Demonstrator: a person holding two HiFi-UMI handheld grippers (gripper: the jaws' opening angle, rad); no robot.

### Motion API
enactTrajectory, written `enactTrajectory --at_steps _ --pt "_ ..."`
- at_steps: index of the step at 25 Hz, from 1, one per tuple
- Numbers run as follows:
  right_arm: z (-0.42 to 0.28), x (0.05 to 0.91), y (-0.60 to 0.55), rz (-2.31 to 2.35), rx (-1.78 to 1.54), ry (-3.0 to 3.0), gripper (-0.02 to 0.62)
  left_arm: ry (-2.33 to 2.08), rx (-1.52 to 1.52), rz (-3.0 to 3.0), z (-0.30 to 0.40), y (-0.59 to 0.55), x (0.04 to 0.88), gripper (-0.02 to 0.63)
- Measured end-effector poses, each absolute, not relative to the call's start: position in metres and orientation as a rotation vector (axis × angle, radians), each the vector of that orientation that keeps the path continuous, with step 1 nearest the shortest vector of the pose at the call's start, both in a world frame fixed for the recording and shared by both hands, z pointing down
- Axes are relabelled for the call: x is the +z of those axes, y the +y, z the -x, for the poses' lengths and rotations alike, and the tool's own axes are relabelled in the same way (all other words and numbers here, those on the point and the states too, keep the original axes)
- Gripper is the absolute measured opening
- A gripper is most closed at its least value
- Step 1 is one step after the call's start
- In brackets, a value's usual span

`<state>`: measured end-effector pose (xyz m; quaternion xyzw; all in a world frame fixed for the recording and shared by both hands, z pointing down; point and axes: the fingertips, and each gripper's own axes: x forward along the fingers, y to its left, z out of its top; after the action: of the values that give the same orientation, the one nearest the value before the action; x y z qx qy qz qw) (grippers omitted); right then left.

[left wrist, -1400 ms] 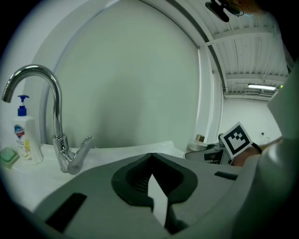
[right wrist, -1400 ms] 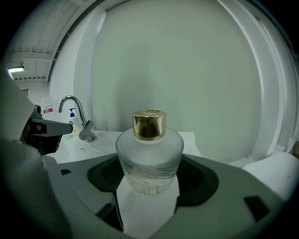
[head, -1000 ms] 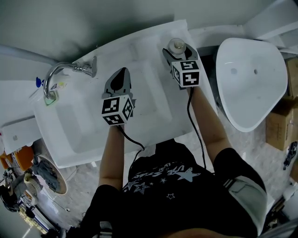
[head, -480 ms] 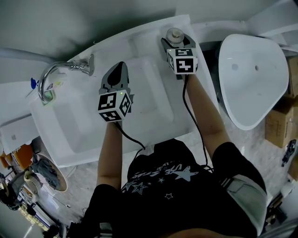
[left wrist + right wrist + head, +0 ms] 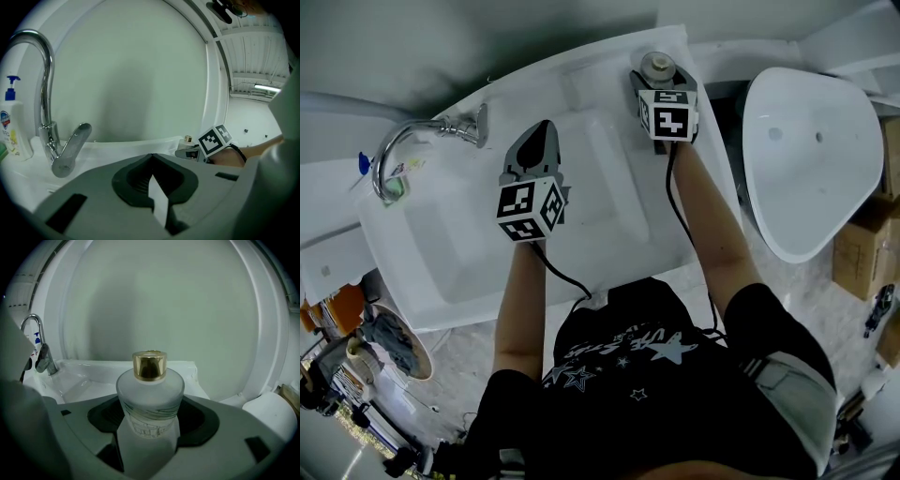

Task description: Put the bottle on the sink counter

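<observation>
A frosted glass bottle (image 5: pixel 150 394) with a gold cap stands upright between the jaws of my right gripper (image 5: pixel 149 430), which is shut on its body. In the head view the bottle (image 5: pixel 656 66) is over the back right corner of the white sink counter (image 5: pixel 581 80); whether its base touches the counter is hidden. My left gripper (image 5: pixel 536 141) hovers over the sink basin (image 5: pixel 469 244), shut with nothing held. From the left gripper view (image 5: pixel 152 164) the bottle's gold cap (image 5: pixel 188 139) shows far right.
A chrome faucet (image 5: pixel 417 141) rises at the counter's back left, with a soap dispenser (image 5: pixel 11 126) beside it. A separate white basin (image 5: pixel 811 159) lies to the right, cardboard boxes (image 5: pixel 862 253) beyond it. Clutter (image 5: pixel 384 342) sits on the floor at lower left.
My right gripper has carried the bottle a little farther toward the counter's back right corner. The left gripper has hardly shifted.
</observation>
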<state>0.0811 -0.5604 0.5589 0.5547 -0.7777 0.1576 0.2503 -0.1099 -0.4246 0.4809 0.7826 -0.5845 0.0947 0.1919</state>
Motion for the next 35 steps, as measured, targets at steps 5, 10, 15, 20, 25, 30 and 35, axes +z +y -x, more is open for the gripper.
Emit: enactTrajectory --at_steps 5,10,15,20,25,30,35 --pt "-0.082 0.561 -0.564 -1.520 0.444 -2.098 0.318 -1.635 0.267 -2.186 0.101 -0.428 0.484 0.007" --pt "-0.083 0.559 -0.565 -1.519 0.439 -2.098 0.318 -1.637 0.272 -2.185 0.092 -0.425 0.478 0.008" --pt "-0.084 0.558 -0.563 -1.522 0.456 -2.103 0.316 -1.645 0.282 -2.179 0.090 -0.417 0.473 0.008" --pt "-0.087 0.555 -0.555 -1.533 0.472 -2.120 0.324 -1.643 0.276 -2.172 0.087 -0.408 0.471 0.006" --pt "-0.095 0.554 -0.536 -1.545 0.545 -2.101 0.328 -1.629 0.235 -2.155 0.090 -0.395 0.466 0.006" --pt "-0.093 0.545 -0.511 -1.497 0.585 -2.130 0.327 -1.637 0.208 -2.148 0.093 -0.380 0.459 0.007" --pt "-0.082 0.536 -0.484 -1.474 0.579 -2.167 0.327 -1.632 0.183 -2.153 0.096 -0.360 0.457 0.008"
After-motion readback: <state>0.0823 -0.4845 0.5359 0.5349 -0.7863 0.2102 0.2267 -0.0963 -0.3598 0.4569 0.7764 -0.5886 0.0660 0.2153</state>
